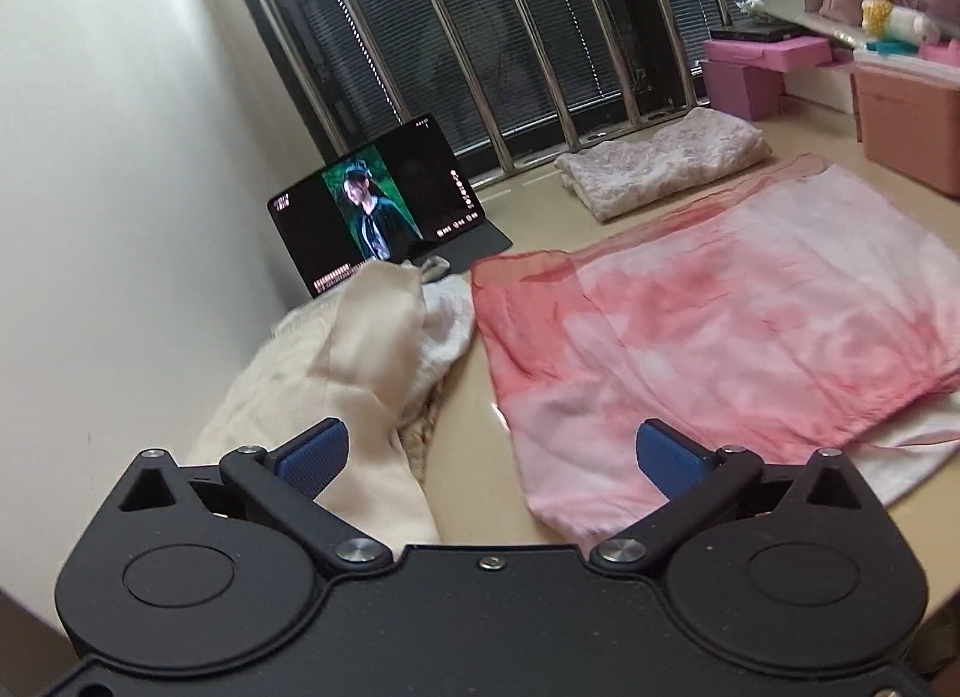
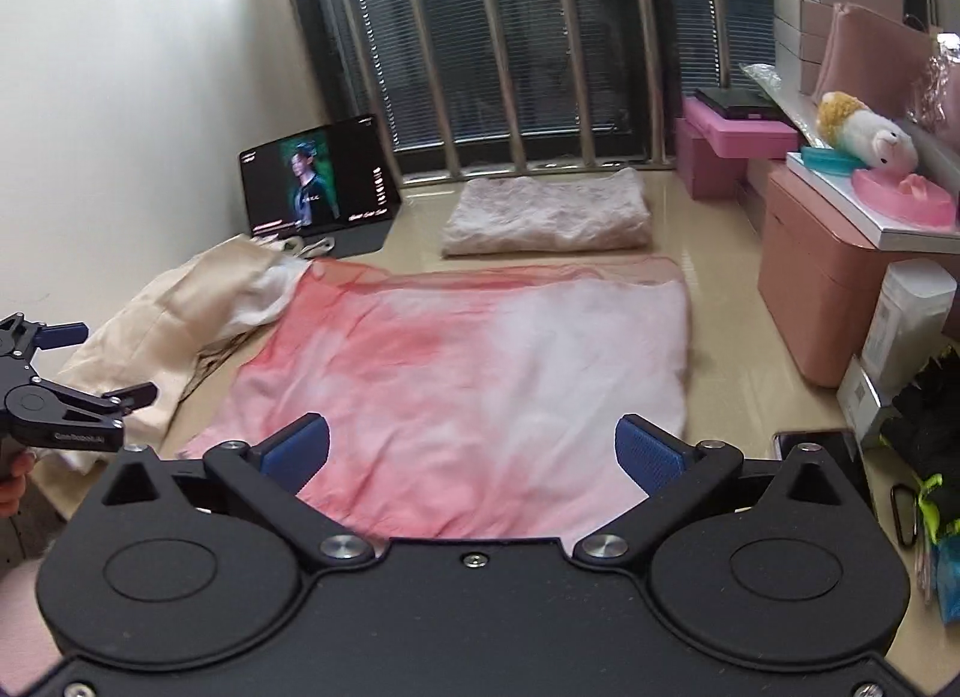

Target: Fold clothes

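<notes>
A pink and white tie-dye cloth (image 1: 720, 325) lies spread flat on the beige floor; it also fills the middle of the right wrist view (image 2: 468, 373). A pile of cream clothes (image 1: 348, 361) lies left of it by the wall, also in the right wrist view (image 2: 180, 307). My left gripper (image 1: 489, 460) is open and empty, above the gap between the pile and the cloth's near left corner. My right gripper (image 2: 474, 451) is open and empty over the cloth's near edge. The left gripper also shows at the left edge of the right wrist view (image 2: 90, 361).
A folded pale lace garment (image 2: 549, 211) lies beyond the cloth by the window bars. A tablet (image 2: 318, 181) playing video stands by the white wall. Pink boxes (image 2: 738, 148), a large pink bin (image 2: 822, 271) and clutter line the right side.
</notes>
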Available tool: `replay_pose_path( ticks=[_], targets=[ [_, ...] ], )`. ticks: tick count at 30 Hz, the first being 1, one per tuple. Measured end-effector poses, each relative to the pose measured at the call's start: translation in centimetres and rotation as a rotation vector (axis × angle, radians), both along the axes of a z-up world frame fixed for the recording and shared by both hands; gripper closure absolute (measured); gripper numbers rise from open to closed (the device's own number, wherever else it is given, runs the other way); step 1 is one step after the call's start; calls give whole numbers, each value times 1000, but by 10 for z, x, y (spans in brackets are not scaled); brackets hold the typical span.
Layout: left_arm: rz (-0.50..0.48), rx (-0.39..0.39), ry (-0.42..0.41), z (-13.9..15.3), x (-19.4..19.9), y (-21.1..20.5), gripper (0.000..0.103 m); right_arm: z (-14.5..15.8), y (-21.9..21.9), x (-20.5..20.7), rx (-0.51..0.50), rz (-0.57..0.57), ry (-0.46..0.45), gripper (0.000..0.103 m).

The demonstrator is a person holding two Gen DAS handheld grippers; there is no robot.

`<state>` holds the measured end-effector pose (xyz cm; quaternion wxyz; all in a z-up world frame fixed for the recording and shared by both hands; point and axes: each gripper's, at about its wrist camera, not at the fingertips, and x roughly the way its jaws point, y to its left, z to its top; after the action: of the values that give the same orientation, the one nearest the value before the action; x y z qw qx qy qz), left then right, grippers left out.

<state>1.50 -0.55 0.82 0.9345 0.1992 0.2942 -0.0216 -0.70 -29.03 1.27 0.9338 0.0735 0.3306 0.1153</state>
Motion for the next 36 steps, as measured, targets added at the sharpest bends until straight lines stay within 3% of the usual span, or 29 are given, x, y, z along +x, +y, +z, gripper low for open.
replay_pose_path(
  ticks=[5, 8, 10, 12, 16, 22, 29, 36],
  targets=[
    [19, -193, 102, 4, -29, 2, 0, -1, 27, -23, 22, -13, 96, 0],
    [29, -235, 152, -9, -36, 0, 0, -11, 42, -35, -19, -1, 158, 0],
    [42, -235, 163, -11, -34, 0, 0, -19, 50, -40, -61, 8, 189, 1],
    [62, -238, 178, -13, -30, 1, 0, -18, 55, -45, -102, -29, 164, 0],
    [113, -172, 209, -20, -28, -5, 0, -20, 63, -48, -180, -60, 154, 1],
    [125, -40, 169, -23, -36, -15, 0, -22, 58, -44, -165, -68, 161, 4],
    [112, -83, 208, -23, -30, -11, 0, -25, 49, -41, -112, -88, 178, 6],
    [114, -71, 210, -24, -30, -14, 0, -26, 48, -41, -103, -98, 183, 7]
  ],
)
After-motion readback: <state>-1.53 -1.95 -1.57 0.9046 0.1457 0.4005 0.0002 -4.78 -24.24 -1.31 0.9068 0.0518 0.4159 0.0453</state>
